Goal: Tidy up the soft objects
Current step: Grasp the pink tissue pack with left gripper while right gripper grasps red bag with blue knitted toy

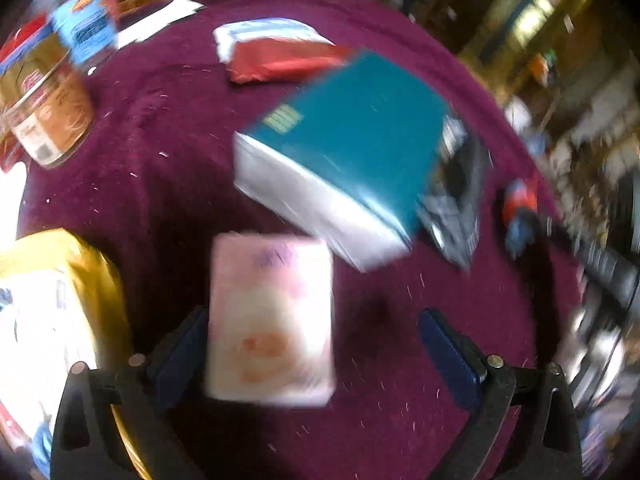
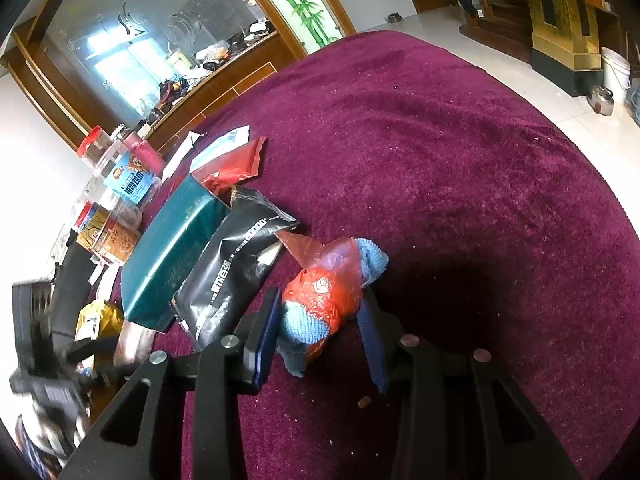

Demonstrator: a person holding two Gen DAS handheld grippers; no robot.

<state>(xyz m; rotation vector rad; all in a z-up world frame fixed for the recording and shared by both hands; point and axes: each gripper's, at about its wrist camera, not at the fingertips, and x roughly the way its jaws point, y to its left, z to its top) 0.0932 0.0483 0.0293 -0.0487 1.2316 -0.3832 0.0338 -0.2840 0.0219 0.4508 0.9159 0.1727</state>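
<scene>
In the blurred left wrist view my left gripper is open over the maroon carpet. A pink soft pack lies between its fingers, close to the left finger, apart from the right one. A teal and white pack lies beyond it. In the right wrist view my right gripper is shut on a red plastic bag holding blue knitted cloth, which shows small in the left view. A black pouch and the teal pack lie to its left.
A red packet on a white pack lies farther back. Jars and a blue-labelled container stand along the carpet's left side. A yellow bag lies at near left. Tiled floor borders the carpet on the right.
</scene>
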